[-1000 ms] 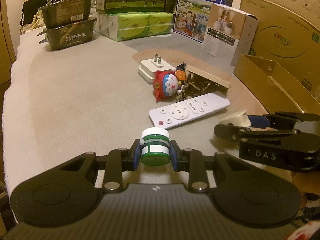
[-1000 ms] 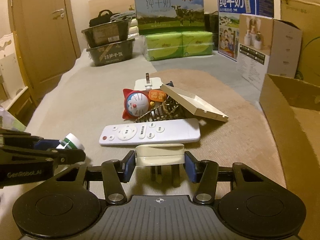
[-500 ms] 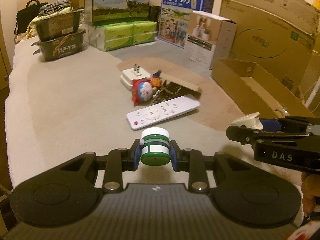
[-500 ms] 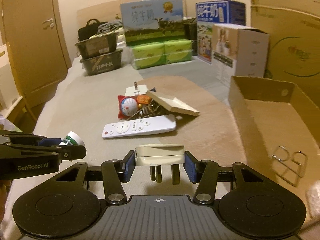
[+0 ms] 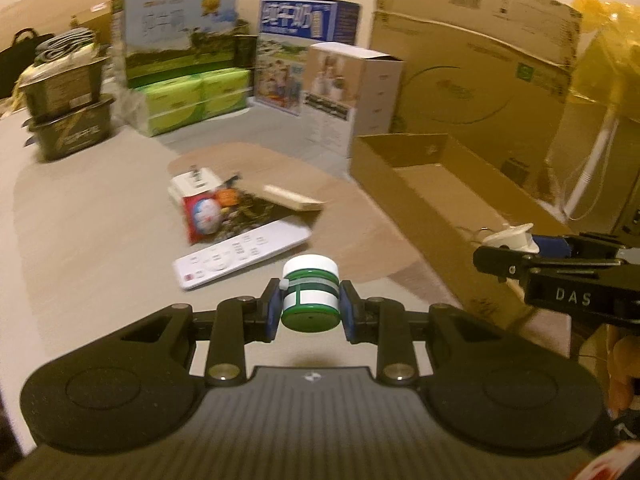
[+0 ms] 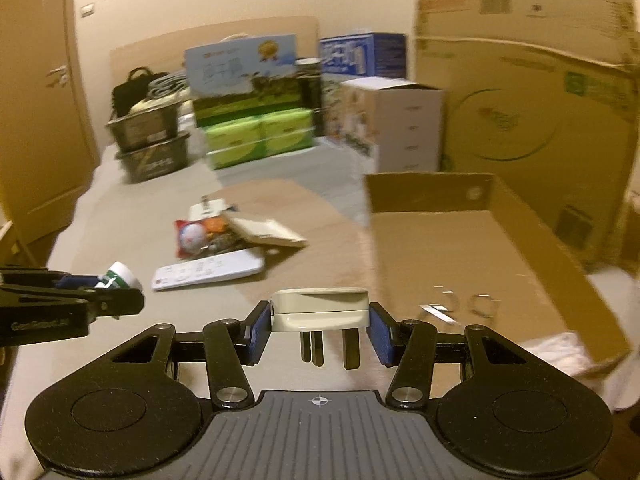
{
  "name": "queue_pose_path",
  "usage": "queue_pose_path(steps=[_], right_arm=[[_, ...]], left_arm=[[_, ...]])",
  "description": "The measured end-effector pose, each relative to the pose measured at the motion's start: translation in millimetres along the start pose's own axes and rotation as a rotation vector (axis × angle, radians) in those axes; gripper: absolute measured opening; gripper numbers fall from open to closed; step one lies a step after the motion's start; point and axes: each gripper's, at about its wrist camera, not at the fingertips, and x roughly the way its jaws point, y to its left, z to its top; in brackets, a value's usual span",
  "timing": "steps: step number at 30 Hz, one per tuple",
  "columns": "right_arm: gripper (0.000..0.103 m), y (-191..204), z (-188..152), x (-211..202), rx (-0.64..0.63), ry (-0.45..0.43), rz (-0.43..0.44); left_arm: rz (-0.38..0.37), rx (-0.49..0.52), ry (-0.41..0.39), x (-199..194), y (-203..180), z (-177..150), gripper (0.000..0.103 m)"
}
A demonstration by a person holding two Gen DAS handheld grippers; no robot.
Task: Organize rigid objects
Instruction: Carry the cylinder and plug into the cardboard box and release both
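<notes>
Beige bed, L gripper (image 5: 310, 310) clamping green-white jar (image 5: 310, 294) btwn pads, R gripper (image 6: 319, 326) clamping plug adapter (image 6: 320, 310)

jar (image 5: 310, 293): between my left claw's pads, i see smooth glossy plastic, white and green
plug (image 6: 319, 309): in my right claw, cream plastic with a slight sheen, dark metal prongs
box (image 6: 472, 256): right of it, matt brown cardboard
remote (image 5: 242, 255): ahead of my left claw, smooth white plastic
pads (image 6: 256, 332): matt blue

A white remote (image 5: 244, 255), toy pile (image 5: 224, 212) and open carton (image 6: 472, 248) lie on the bed (image 5: 92, 220).
</notes>
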Motion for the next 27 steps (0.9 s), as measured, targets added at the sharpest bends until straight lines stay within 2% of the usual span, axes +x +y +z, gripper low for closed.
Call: queue_pose_path(steps=[13, 19, 27], right_arm=[[0.051, -97.0, 3.0, -34.6, 0.092, -0.039, -0.165], [0.051, -131.6, 0.6, -36.7, 0.132, -0.04, -0.196], [0.051, -150.4, -2.8, -28.7, 0.157, -0.031, -0.201]], left_arm=[[-0.158, 0.126, -0.02, 34.4, -98.7, 31.4, 0.027], [-0.211, 0.181, 0.008, 59.4, -137.3, 34.9, 0.027], [-0.242, 0.221, 0.039, 84.9, -165.1, 29.2, 0.027]])
